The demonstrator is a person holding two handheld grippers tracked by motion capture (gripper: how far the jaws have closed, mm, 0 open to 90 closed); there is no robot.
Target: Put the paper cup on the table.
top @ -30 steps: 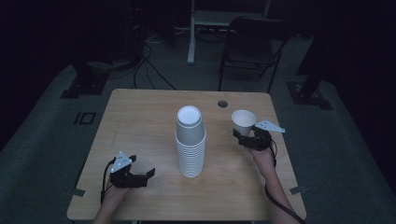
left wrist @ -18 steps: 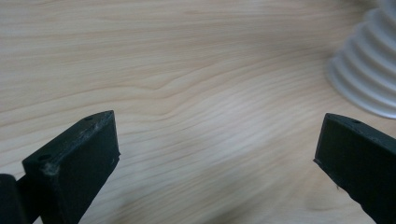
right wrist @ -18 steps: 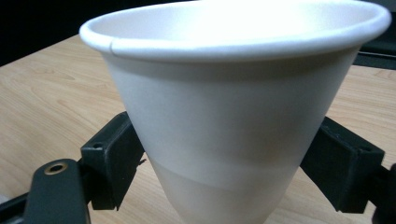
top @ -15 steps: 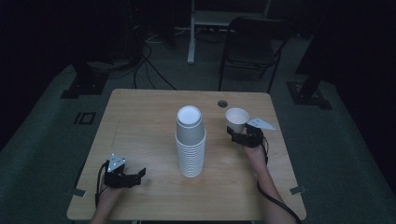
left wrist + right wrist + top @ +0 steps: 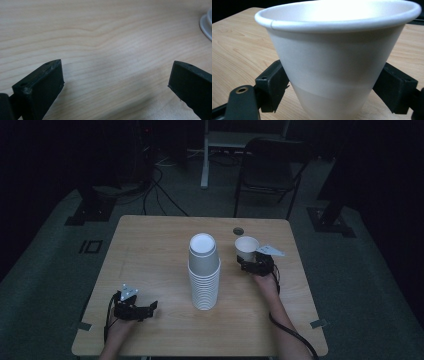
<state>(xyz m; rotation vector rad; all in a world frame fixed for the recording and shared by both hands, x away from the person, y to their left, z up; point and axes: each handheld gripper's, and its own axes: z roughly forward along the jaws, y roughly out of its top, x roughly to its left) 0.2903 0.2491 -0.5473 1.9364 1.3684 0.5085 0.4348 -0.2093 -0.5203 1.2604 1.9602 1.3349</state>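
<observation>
At the centre of the frame, your cup stack (image 5: 204, 272) stands on the bench (image 5: 150, 250). Your right gripper (image 5: 251, 265) sits just right of the stack, with a single cup (image 5: 246, 248) between its jaws. Your left gripper (image 5: 145, 310) rests on the bench at lower left, well apart from the stack.

A tall stack of white paper cups (image 5: 204, 272) stands mouth-down at the centre of the frame, flat bottom on top. Just right of it and slightly higher in the frame, a single white cup (image 5: 246, 248) sits upright, mouth open, with a rolled rim and tapered wall.
</observation>
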